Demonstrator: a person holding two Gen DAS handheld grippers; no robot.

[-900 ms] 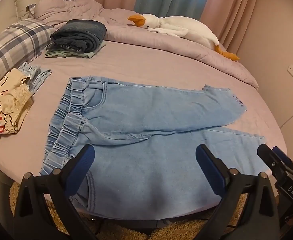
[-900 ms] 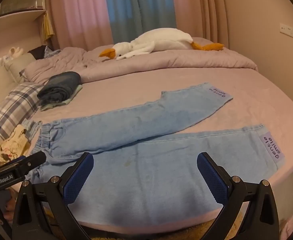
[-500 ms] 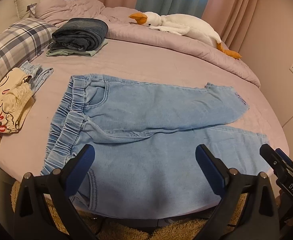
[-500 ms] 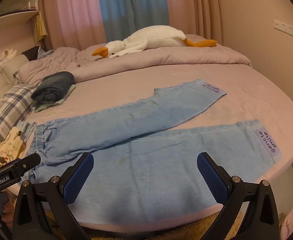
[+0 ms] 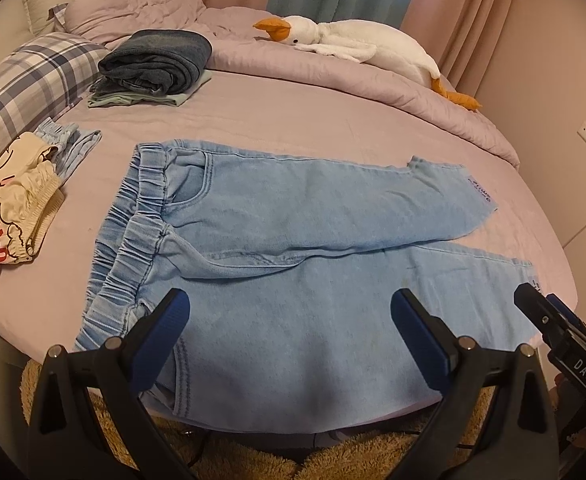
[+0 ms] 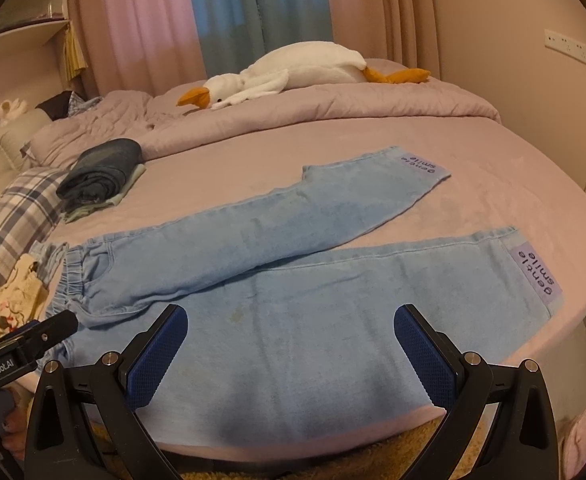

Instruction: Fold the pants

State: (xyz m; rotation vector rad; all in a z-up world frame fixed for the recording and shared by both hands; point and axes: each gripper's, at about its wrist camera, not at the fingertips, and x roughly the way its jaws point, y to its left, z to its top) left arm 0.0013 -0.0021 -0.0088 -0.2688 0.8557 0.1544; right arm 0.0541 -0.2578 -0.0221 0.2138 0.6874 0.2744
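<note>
Light blue denim pants lie spread flat on the mauve bed, elastic waistband to the left, both legs running right; the same pants show lilac cuff labels in the right wrist view. My left gripper hovers open above the near leg close to the waistband, nothing between its blue pads. My right gripper also stands open over the near leg, further toward the cuffs, holding nothing. Each gripper's body edge appears in the other's view.
A folded dark denim stack sits at the back left beside a plaid pillow. A cream printed garment lies at the left edge. A plush goose rests on the rumpled duvet. Shaggy rug below the bed's near edge.
Both views have drifted slightly: the pants sit a little higher and the bed's near edge shows more, as both grippers pull back a touch. Both jaws stay wide.
</note>
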